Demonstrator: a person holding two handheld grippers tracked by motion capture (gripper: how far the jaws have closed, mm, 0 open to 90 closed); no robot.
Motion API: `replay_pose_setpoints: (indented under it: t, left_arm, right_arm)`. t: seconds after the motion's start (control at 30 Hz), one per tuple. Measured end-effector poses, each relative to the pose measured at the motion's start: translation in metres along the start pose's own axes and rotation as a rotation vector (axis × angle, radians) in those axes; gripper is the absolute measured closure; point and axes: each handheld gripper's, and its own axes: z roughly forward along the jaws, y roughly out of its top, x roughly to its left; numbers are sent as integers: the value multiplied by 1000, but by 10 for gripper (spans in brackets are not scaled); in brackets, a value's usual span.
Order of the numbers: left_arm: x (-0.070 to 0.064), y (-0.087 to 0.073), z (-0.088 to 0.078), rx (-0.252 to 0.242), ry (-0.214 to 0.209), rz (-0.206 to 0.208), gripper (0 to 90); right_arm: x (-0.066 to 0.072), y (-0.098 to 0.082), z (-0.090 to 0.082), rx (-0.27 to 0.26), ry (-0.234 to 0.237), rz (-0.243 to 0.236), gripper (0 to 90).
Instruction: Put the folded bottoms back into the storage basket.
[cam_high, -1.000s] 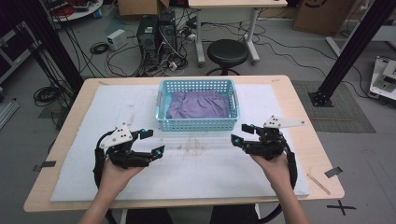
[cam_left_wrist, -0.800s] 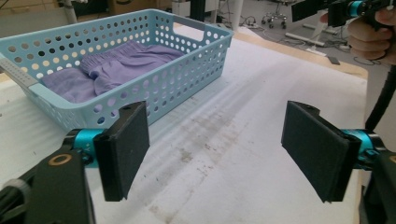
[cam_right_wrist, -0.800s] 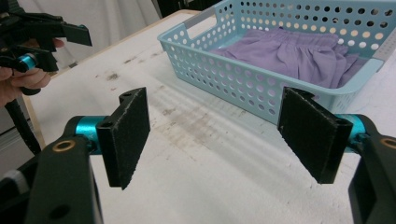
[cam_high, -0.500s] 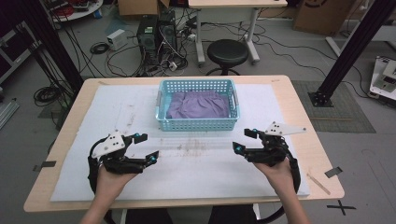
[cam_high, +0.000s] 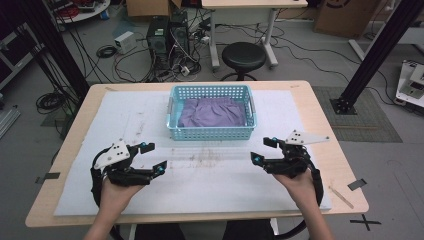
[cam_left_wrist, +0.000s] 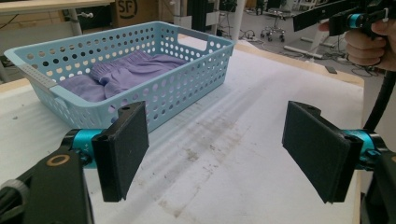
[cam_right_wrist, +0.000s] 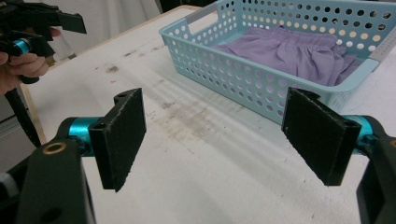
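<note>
The purple cloth lies bunched in the blue basket at the middle of the desk's far edge. The left gripper and right gripper hover wide and empty near the front edge; the right gripper's jaws have just been opening. It looks like the opening step: next, both reach forward over the basket rim.

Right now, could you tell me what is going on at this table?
A person holds a two-jaw gripper in each hand above the white padded table cover. The left gripper and the right gripper are both open and empty; the right one's jaws have just been opening. Between and beyond them stands a light blue perforated plastic basket with a folded purple cloth inside, untouched.
</note>
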Motion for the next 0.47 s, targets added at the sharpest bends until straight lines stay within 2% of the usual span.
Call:
replay_pose_setpoints:
  t: [0.47]
  left_arm:
    - [4, -3, -2, 10, 8, -10, 227]
  right_arm:
    - [-3, -2, 2, 7, 1, 4, 224]
